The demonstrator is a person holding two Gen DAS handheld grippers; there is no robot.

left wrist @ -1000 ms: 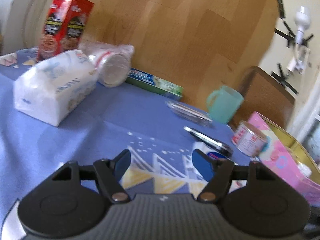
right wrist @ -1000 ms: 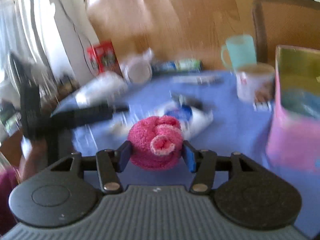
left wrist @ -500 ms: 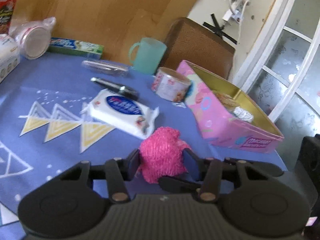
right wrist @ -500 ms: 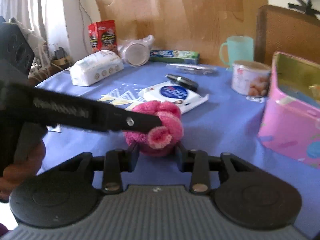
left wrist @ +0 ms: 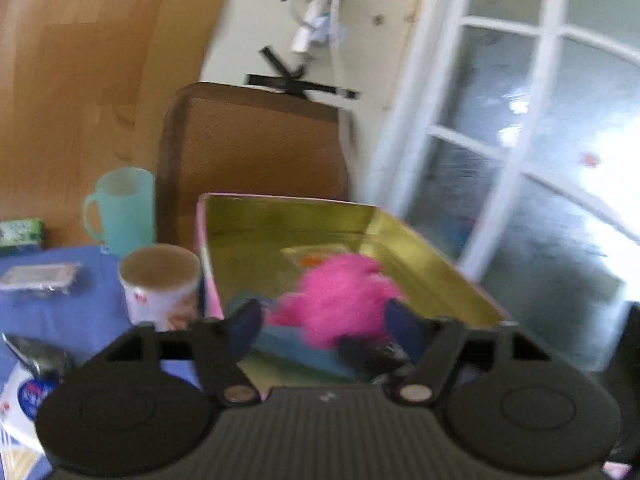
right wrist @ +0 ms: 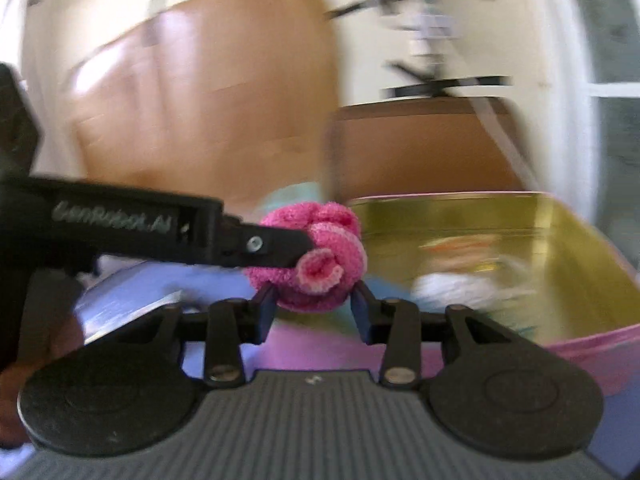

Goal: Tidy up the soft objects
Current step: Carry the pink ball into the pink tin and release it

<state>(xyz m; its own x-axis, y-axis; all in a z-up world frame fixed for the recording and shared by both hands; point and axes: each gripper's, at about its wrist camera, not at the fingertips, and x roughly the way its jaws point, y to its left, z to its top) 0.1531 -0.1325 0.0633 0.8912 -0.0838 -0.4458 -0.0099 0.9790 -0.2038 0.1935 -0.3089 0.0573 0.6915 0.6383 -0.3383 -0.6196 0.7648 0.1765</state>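
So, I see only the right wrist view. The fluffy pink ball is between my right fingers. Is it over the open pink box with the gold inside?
Observer: Yes. In the left wrist view the fluffy pink ball hangs above the gold inside of the pink box.
Operator: How does the left gripper stand on the ball?
Observer: The left gripper has the ball between its fingers. Its jaws are opening, and a gap shows at its left pad.
Operator: Is anything close to the box on the left side?
Observer: A white printed can stands close beside the box's left wall.
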